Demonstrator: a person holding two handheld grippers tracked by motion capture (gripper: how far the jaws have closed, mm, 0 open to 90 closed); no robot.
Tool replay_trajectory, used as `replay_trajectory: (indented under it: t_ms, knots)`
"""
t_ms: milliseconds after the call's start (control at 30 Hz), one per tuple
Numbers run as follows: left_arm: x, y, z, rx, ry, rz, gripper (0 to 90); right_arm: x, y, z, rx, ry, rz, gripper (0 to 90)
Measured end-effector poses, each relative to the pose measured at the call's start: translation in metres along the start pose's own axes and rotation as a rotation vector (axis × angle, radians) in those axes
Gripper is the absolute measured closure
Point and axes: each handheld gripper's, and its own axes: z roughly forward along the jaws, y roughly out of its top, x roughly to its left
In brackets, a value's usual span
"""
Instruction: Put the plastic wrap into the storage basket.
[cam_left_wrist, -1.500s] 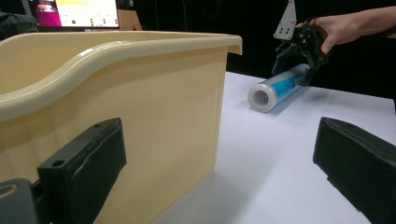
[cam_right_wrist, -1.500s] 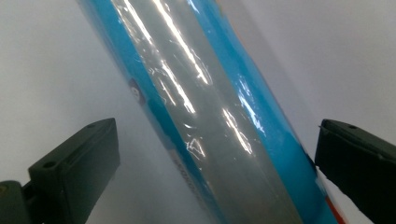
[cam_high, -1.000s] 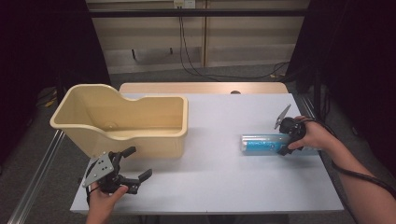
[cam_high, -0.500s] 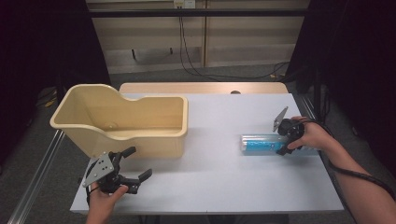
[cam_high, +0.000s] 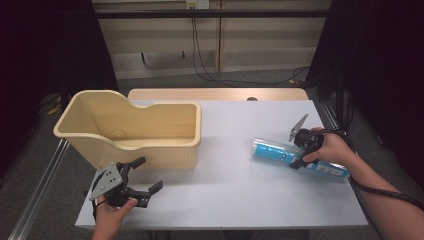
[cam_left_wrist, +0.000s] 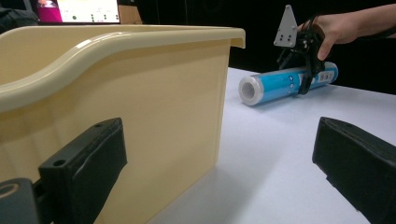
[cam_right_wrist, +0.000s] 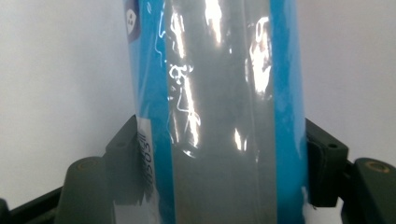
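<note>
A blue roll with a clear wrapper (cam_high: 274, 151) lies on its side on the white table (cam_high: 235, 185), at the right. My right gripper (cam_high: 301, 151) straddles it from above, with one jaw pressed against each side of the blue roll (cam_right_wrist: 215, 107), so it is shut on it. The left gripper view shows the roll (cam_left_wrist: 280, 84) with the right gripper (cam_left_wrist: 303, 70) on it. My left gripper (cam_high: 150, 174) rests at the table's front left, open and holding nothing. It points past the corner of the cream bin (cam_left_wrist: 140, 93).
The large cream plastic bin (cam_high: 150, 147) stands on the left half of the table, and its inside looks bare. A cable trails from the right hand off the table's right edge. Dark floor lies beyond the table's sides.
My right gripper has shifted a little to the left along the roll. The roll and the left gripper have stayed put.
</note>
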Motion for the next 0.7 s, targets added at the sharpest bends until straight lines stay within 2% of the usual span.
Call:
replay_trajectory:
  t_ms: [33,133,333,467,567,700]
  knots:
    - [0.000,0.000,0.000,0.000,0.001,-0.001,2.7,0.000,0.002,-0.006,0.000,-0.003,0.032,30.6]
    - [0.001,0.000,0.000,0.001,0.001,0.000,2.7,-0.001,0.005,-0.017,-0.003,-0.005,0.013,30.7]
    - [0.000,0.000,0.000,-0.002,0.001,0.004,2.7,-0.001,0.014,-0.038,-0.018,-0.014,0.018,30.9]
    - [0.000,0.001,0.000,-0.002,-0.001,0.004,2.8,0.001,0.022,-0.047,-0.016,-0.017,0.001,30.9]
    - [0.000,0.001,0.000,-0.002,-0.002,0.006,2.8,0.003,0.027,-0.052,-0.022,-0.017,0.010,31.0]
    - [0.000,0.001,0.000,-0.005,-0.003,0.004,2.7,0.004,0.038,-0.062,-0.011,-0.016,-0.014,31.0]
